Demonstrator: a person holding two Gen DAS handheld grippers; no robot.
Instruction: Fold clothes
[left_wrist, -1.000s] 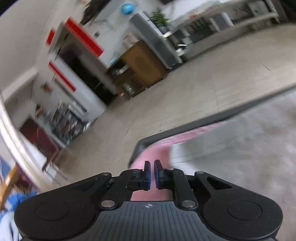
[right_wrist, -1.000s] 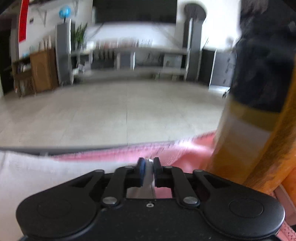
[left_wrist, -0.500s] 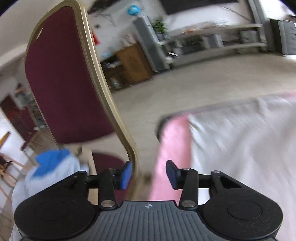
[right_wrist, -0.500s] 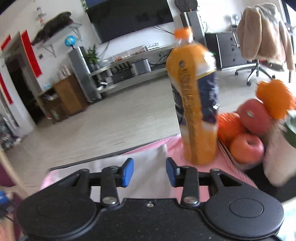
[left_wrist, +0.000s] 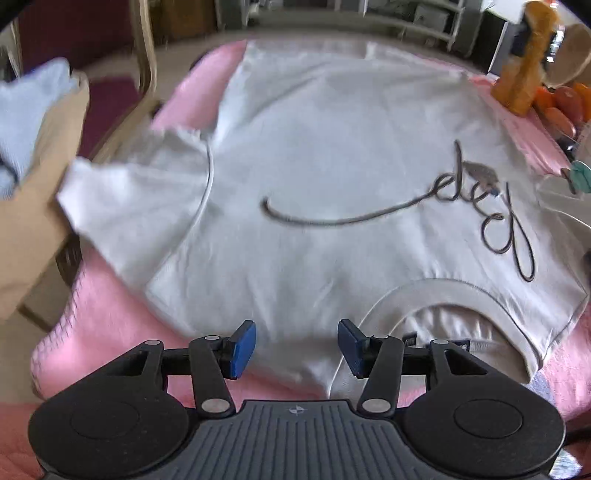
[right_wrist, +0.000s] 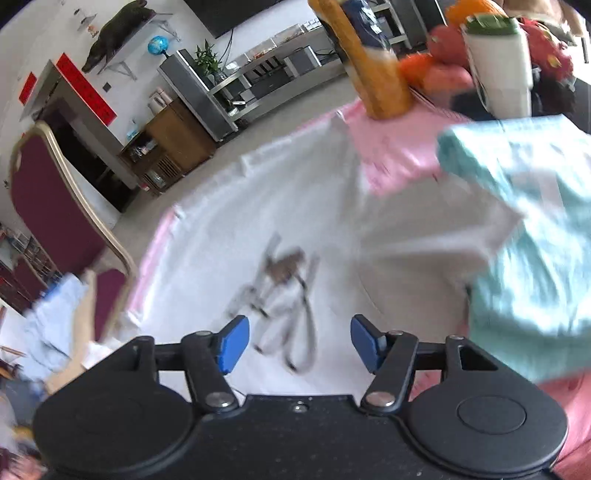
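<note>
Jaws of both grippers gape empty above the white T-shirt (left_wrist: 332, 166), spread flat, collar (left_wrist: 454, 317) toward the table's near edge, nearest the left gripper (left_wrist: 297, 345).

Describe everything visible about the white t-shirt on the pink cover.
The white t-shirt looks like soft cotton knit and lies spread flat, front up, on the pink cover. Dark cursive script crosses its chest. The ribbed collar, with a label inside, lies nearest the left gripper; one short sleeve reaches toward the chair side. Both grippers' jaws are open, holding nothing. A teal cloth overlaps its other sleeve.
</note>
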